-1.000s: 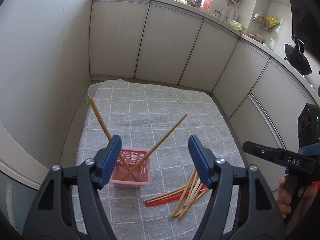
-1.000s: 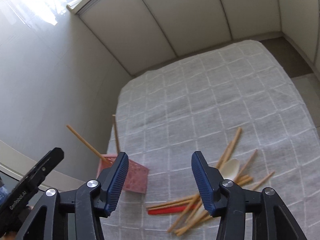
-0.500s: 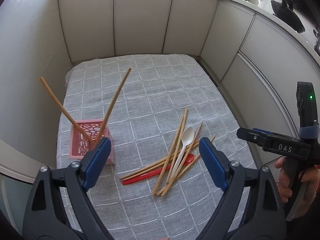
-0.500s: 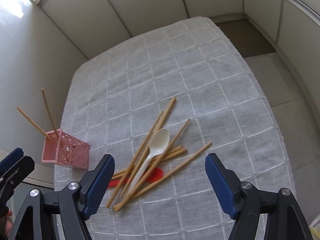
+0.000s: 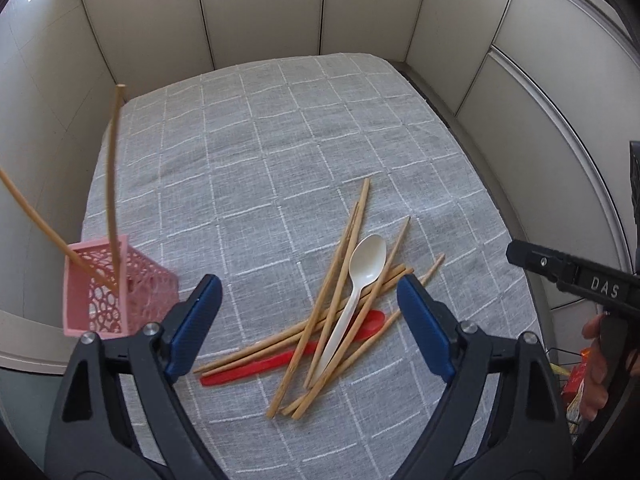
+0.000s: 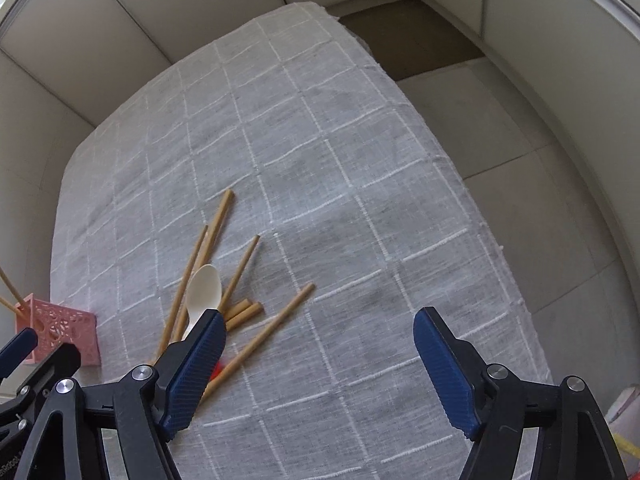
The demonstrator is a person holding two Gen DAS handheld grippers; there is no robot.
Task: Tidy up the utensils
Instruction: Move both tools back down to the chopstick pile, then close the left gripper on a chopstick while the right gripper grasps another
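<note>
Chopsticks tan, crisscrossed | spoon white | basket pink, perforated

White letters "DAS" stand on the right gripper; nothing else seems legible.

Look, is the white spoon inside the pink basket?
No, the white spoon lies on the pile of chopsticks on the cloth, apart from the pink basket.

The left gripper tilts steeply downward, its jaws closing slightly though wide apart, with nothing pressed between the blue pads. The right gripper tilts down likewise, jaws wide and empty. A hand grips the right gripper's handle.
</note>
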